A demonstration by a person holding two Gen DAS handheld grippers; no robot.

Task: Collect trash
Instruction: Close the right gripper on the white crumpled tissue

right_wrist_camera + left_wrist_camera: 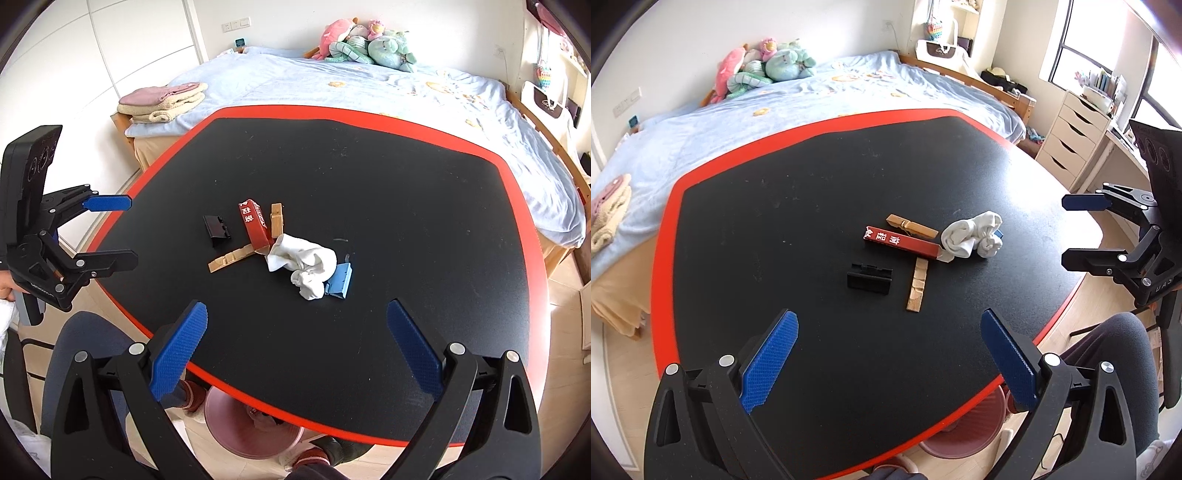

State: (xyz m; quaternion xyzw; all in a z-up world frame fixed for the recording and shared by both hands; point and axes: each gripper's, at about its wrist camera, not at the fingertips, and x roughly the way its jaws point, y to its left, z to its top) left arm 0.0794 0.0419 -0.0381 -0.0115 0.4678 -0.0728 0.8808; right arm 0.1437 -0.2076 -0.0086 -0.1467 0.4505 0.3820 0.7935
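Note:
On the black table with a red rim (812, 177) (406, 166) lie a red carton (903, 242) (254, 227), a crumpled white tissue (971, 236) (306, 264), two wooden clips (911, 226) (916, 286) (277, 219) (231, 260), a black clip (868, 279) (216, 226) and a blue clip (339, 282). My left gripper (888, 354) (131, 230) is open and empty, near the table's front edge. My right gripper (295, 350) (1067, 232) is open and empty, off the table's right side.
A pink bin (251, 428) (964, 424) stands on the floor under the table's near edge. A bed with a blue cover (775, 107) (369, 88) lies behind the table. White drawers (1071, 136) stand at the right. The person's legs (1115, 354) are beside the table.

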